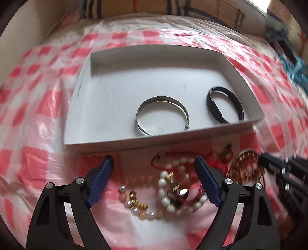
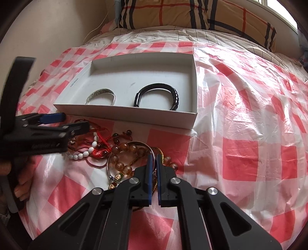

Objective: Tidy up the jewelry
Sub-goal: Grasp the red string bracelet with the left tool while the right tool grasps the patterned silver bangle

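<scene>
A white box (image 1: 123, 143) (image 2: 127, 115) lies on the checked cloth and holds a silver bangle (image 1: 162, 100) (image 2: 112, 96) and a black bracelet (image 1: 213, 107) (image 2: 176, 96). In front of it lies a jewelry pile: white pearl bracelet (image 1: 163, 189) (image 2: 84, 153), red cords (image 2: 102, 153), amber bead bracelet (image 2: 123, 167) (image 1: 244, 167). My left gripper (image 1: 154, 163) (image 2: 73, 120) is open, hovering over the pearls. My right gripper (image 2: 153, 159) is shut on a thin silver bangle (image 2: 132, 143) among the amber beads.
A red-and-white checked plastic sheet (image 2: 240, 125) covers the bed. A plaid pillow (image 2: 192, 13) lies behind the box, with a wall at the left. Blue fabric (image 1: 296, 71) lies at the far right of the left wrist view.
</scene>
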`<state>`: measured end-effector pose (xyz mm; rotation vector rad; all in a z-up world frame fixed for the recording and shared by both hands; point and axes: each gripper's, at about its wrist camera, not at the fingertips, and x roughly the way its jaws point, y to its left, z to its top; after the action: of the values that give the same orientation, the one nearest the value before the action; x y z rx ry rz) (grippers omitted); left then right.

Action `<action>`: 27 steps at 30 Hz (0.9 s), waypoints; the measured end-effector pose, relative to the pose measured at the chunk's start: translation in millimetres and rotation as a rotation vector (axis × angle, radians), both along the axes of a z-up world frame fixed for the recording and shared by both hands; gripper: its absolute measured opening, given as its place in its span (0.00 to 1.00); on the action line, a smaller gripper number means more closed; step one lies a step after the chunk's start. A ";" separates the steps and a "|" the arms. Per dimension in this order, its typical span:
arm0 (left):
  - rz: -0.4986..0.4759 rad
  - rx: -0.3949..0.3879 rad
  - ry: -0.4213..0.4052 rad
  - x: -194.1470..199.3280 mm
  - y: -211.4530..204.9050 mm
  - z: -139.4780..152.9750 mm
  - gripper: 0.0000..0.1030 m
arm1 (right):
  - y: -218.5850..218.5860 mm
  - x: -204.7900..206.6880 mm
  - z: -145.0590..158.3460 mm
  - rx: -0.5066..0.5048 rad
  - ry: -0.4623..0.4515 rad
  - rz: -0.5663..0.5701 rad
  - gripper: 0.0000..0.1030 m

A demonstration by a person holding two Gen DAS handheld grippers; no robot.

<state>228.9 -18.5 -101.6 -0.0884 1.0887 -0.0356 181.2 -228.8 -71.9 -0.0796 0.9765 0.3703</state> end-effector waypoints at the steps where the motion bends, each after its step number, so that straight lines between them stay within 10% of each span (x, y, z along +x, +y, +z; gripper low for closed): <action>1: 0.004 -0.028 0.012 2.6 0.9 -4.4 0.66 | -0.2 -0.6 1.8 0.005 -0.005 0.001 0.05; 7: -0.011 -0.067 -0.025 -10.8 7.0 -0.7 0.10 | -8.1 -3.8 12.3 0.068 -0.018 0.004 0.05; 27: -0.150 -0.058 -0.414 -61.4 -10.6 74.5 0.05 | -27.3 -13.4 51.6 0.281 -0.170 -0.031 0.05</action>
<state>167.5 -29.0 -27.1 -0.0480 0.6785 -0.2114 167.7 -256.1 -20.3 0.1569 0.7492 0.4610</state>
